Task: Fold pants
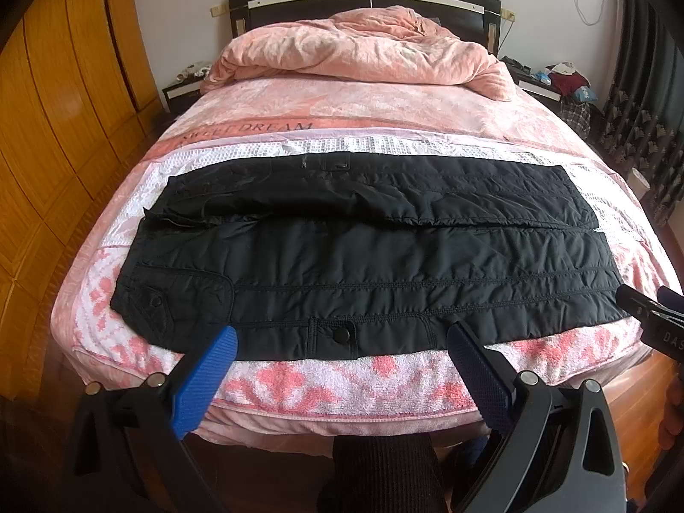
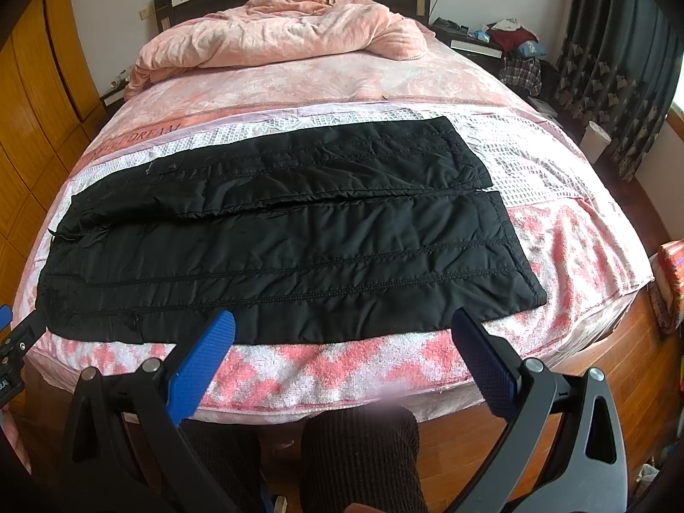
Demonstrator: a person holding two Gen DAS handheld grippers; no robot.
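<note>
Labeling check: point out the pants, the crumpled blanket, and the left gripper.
pants [image 1: 363, 265], left wrist view, middle of near leg
crumpled blanket [image 1: 355, 47], left wrist view, centre of heap
left gripper [image 1: 342, 346], left wrist view, midway between fingertips

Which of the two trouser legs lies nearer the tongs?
The front leg, the one along the foot edge of the bed, with the snap-buttoned pocket flap. The other leg lies beyond it, toward the rumpled duvet.

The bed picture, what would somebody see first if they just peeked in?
First, the big black quilted pants spread flat sideways across the pink-and-white patterned towel at the near end of the bed. Next, the crumpled pink fluffy blanket heaped by the dark headboard. Two open blue-padded claws, left and right, hover over the pants' near edge.
</note>
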